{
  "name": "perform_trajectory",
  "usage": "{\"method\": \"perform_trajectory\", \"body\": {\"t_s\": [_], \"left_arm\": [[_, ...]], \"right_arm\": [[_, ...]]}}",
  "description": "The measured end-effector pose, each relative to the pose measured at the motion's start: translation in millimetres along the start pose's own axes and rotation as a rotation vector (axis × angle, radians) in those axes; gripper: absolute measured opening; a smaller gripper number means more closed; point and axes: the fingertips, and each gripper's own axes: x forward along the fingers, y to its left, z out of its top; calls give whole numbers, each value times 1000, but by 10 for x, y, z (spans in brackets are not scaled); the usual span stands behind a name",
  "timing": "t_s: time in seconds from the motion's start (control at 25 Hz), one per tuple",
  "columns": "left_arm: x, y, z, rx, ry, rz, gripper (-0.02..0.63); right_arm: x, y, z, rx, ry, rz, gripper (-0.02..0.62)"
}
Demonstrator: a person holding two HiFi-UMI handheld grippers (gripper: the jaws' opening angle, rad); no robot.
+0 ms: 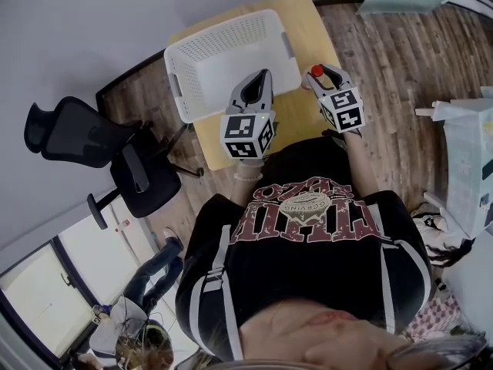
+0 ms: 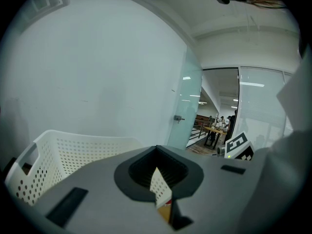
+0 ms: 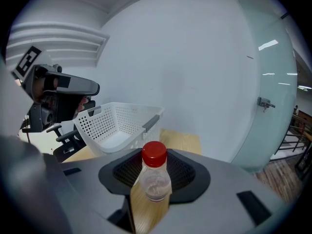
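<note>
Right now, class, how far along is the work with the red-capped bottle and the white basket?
Done: the right gripper has the bottle clamped between its jaws. In hand: it hangs over the table, beside the basket, not above it. The left gripper is shut on nothing. Left: the basket looks empty, so if the bottle belongs there, placing it is not yet done.

clear plastic bottle (image 3: 155, 183), matt perforated plastic basket (image 3: 105, 123)

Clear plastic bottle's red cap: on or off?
On: the red cap sits atop the clear plastic bottle held in the right gripper.
</note>
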Motion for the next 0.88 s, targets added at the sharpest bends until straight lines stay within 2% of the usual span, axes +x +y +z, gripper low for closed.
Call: {"method": "perform_trajectory", "body": {"t_s": [0.36,0.88], "left_arm": [[17,-48,0,3,0,-22,46],[5,-55,-4,1,-6,-30,46]], "right_arm": [[-50,-19,-34,20,7,-12,160],[-177,-81,138,29,-49,-48,160]]}}
